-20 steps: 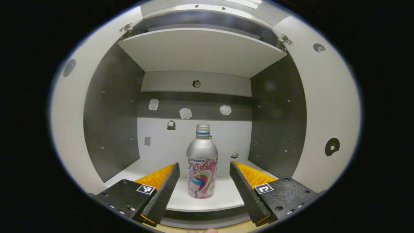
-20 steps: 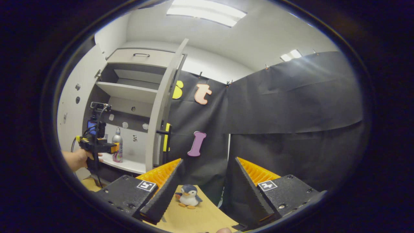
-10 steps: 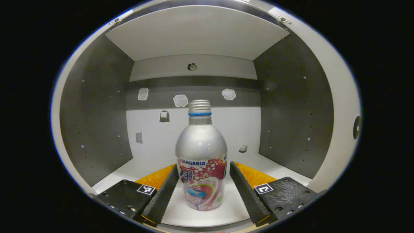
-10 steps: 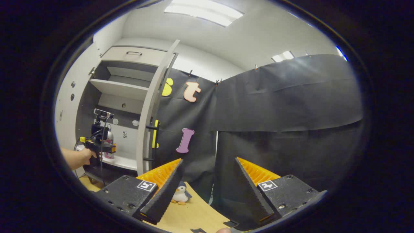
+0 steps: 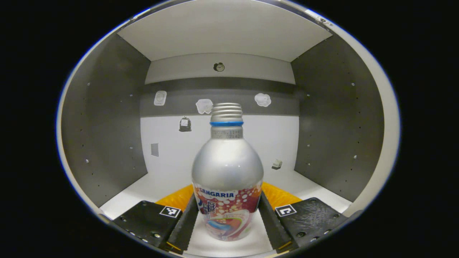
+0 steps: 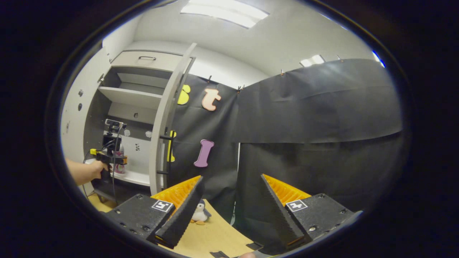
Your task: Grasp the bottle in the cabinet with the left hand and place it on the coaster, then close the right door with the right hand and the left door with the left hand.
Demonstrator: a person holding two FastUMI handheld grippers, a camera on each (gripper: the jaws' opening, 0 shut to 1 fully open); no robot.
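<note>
In the left gripper view, the silver drink bottle (image 5: 227, 179) is standing upright on the white cabinet shelf (image 5: 315, 186), inside the lower compartment, and it is sitting right between the two fingers of the left gripper (image 5: 226, 218). Both fingers are lying close against the bottle's printed lower body, one on each side; whether they are actually pressing on it I cannot tell. The bottle's threaded neck is carrying a blue ring.

In the right gripper view, the right gripper (image 6: 229, 204) is hanging with its jaws spread wide and gripping nothing, well apart from the cabinet, above a tan tabletop (image 6: 215, 236) where a small penguin toy (image 6: 200, 214) is sitting. Farther off, a hand (image 6: 96, 169) is holding the left gripper inside the cabinet, and the right door (image 6: 165, 122) is standing open
</note>
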